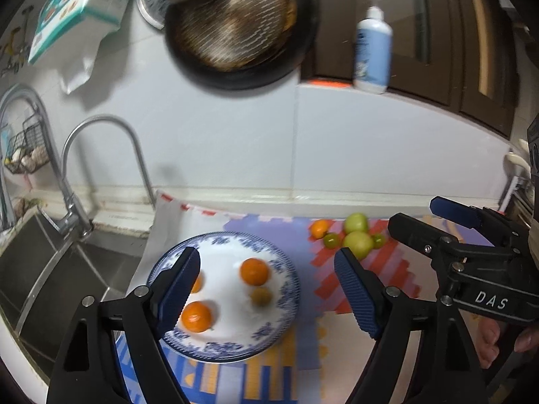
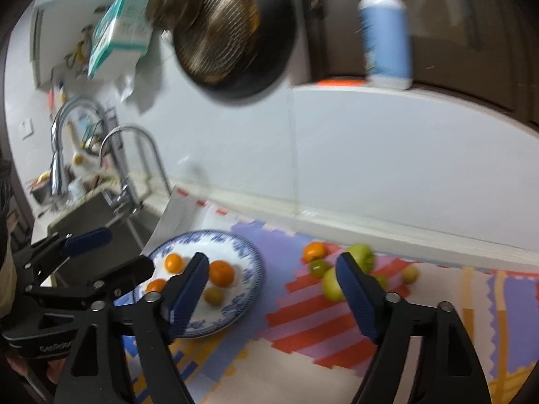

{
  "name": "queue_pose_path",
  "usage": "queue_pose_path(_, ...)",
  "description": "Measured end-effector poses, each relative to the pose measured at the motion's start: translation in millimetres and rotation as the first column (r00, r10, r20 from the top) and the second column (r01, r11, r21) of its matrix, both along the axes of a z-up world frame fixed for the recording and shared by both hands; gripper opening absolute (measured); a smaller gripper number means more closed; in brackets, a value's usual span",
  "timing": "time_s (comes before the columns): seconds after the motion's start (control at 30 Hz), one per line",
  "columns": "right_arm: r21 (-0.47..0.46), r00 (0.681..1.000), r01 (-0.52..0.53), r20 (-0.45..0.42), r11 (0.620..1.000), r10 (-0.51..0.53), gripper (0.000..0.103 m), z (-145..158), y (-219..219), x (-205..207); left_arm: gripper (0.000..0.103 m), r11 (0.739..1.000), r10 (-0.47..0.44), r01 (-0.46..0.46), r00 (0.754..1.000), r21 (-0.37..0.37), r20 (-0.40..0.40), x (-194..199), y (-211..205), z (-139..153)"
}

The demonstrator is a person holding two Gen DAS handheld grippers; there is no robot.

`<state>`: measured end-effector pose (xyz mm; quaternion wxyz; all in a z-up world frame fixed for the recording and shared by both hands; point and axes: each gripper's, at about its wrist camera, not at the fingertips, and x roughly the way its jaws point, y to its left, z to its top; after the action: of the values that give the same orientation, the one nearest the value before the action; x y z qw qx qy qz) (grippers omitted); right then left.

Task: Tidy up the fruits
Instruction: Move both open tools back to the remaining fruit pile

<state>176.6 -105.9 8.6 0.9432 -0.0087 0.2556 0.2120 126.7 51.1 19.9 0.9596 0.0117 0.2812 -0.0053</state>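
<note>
Both grippers hang above the desk with nothing in them. The left gripper (image 1: pixel 266 289) is released, its jaws spread wide over the blue-patterned plate (image 1: pixel 286 269) in the lower middle of the left wrist view. The right gripper (image 2: pixel 273 289) is likewise released, with bare mat showing between its fingers.

The plate already holds three oranges, among them the largest orange (image 1: pixel 255 271) near its centre, and one small greenish-yellow fruit (image 1: pixel 261 296). To the right of the plate, on the striped mat (image 2: pixel 303 330), a loose cluster is left: one orange (image 2: pixel 315 250), two pale green apples (image 2: pixel 363 254) and a few small green fruits (image 2: pixel 318 267), lying close together.

This looks like the gap between one placement and the next pick. Sorting seems roughly half done. The next move probably calls for the right gripper to drop toward the cluster and close on a single fruit, likely the loose orange, without nudging its round neighbours into rolling away.
</note>
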Motion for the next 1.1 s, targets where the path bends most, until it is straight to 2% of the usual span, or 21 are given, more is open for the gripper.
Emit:
queue_pose_path(0.23, -0.002, 0.995, 0.083, 0.063, 0.997, -0.083, 0.087, 13.9, -39.8, -13.5, 0.093, 0.998, -0.066, 0.065, 0.997, 0.026, 0.042, -1.2, -32.9, 8.0)
queue_pose_path(0.47, -0.061, 0.983, 0.162, 0.093, 0.985, -0.156, 0.089, 16.0, -71.9, -10.0, 0.093, 0.989, -0.133, 0.130, 0.990, 0.066, 0.049, 11.7, -62.7, -2.2)
queue_pose_path(0.6, -0.078, 0.980, 0.188, 0.077, 0.979, -0.183, 0.089, 9.2, -85.5, -0.3, 0.093, 0.983, -0.180, 0.178, 0.983, 0.052, 0.033, 25.5, -72.9, -11.6)
queue_pose_path(0.87, -0.146, 0.985, 0.174, 0.023, 0.974, -0.172, 0.088, -15.3, -95.5, 25.9, 0.093, 0.970, -0.240, 0.241, 0.970, 0.017, -0.035, 59.3, -87.6, -41.9)
queue_pose_path(1.1, -0.177, 0.988, 0.135, -0.046, 0.975, -0.145, 0.087, -44.4, -95.4, 55.1, 0.084, 0.958, -0.282, 0.284, 0.956, 0.025, -0.082, 84.6, -94.2, -71.9)
